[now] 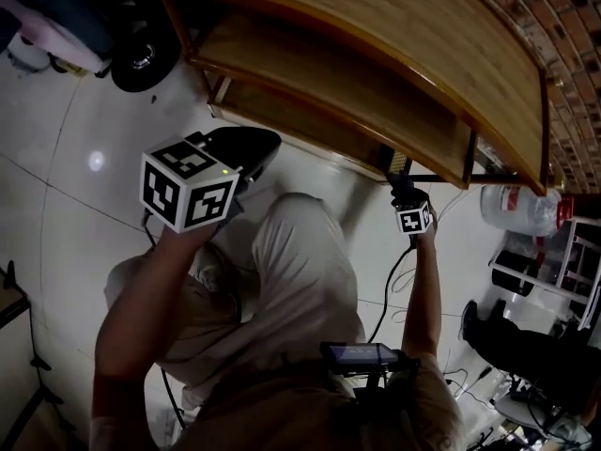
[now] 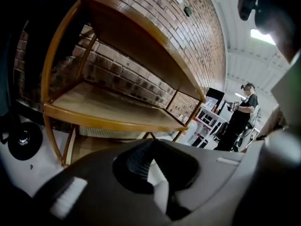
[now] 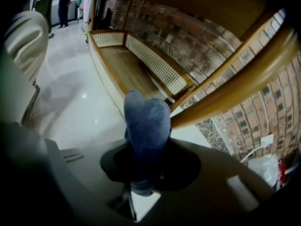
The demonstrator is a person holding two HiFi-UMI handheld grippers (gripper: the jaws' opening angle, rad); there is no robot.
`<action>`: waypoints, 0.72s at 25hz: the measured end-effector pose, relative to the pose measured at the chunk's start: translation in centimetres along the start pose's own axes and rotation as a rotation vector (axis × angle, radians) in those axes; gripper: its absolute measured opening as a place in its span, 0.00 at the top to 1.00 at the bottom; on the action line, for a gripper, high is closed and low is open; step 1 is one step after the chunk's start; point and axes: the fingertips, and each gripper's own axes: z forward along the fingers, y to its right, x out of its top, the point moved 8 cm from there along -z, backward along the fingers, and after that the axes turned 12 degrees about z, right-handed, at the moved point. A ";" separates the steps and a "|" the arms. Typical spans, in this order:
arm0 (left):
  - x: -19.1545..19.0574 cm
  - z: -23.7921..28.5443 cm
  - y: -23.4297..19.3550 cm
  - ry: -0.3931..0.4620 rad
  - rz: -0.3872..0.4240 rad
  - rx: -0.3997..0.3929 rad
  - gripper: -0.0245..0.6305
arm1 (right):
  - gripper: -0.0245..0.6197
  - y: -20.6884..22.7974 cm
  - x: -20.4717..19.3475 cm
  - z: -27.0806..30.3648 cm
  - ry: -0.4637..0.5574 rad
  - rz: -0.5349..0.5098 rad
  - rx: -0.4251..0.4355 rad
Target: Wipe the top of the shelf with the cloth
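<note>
Right tongs [image 1: 402, 191], arm stretched toward wooden shelf [image 1: 394, 26], clamped on blue cloth [image 3: 146, 121]; left tongs [image 2: 151, 145] on bent arm, tips together, empty.

Head camera is looking steeply down from above onto the top of the curved wooden shelf [image 1: 404, 45] and glossy white floor [image 1: 75, 111]. Left gripper view is peering up from low beside it. Right gripper view is sitting close under its edge, facing along the lowest tier. All three are sharing the shelf and red brick wall [image 2: 188, 36].
</note>
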 end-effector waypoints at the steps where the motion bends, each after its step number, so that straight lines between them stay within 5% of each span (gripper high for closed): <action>1: 0.6 0.2 0.3 0.035 0.006 0.000 0.97 | 0.80 -0.2 -0.1 -0.2 0.016 0.023 -0.008; 4: 1.4 1.4 0.3 0.137 -0.034 0.014 0.97 | 0.80 -2.1 -1.2 -0.2 0.035 0.137 0.033; 7: 1.6 1.8 1.3 0.178 -0.060 0.038 0.97 | 0.80 -7.5 -1.2 -2.1 0.022 0.232 0.179; 11: 4.6 2.1 3.9 0.275 0.151 0.134 0.97 | 0.80 -12.9 1.6 -5.6 -0.041 0.225 0.328; 15: 3.9 2.4 4.0 0.231 0.529 0.211 0.96 | 0.80 -15.6 5.1 -13.5 -0.102 0.267 0.404; 18: 0.7 1.2 3.4 0.077 0.548 0.162 0.96 | 0.80 -17.1 8.8 -22.1 -0.152 0.193 0.494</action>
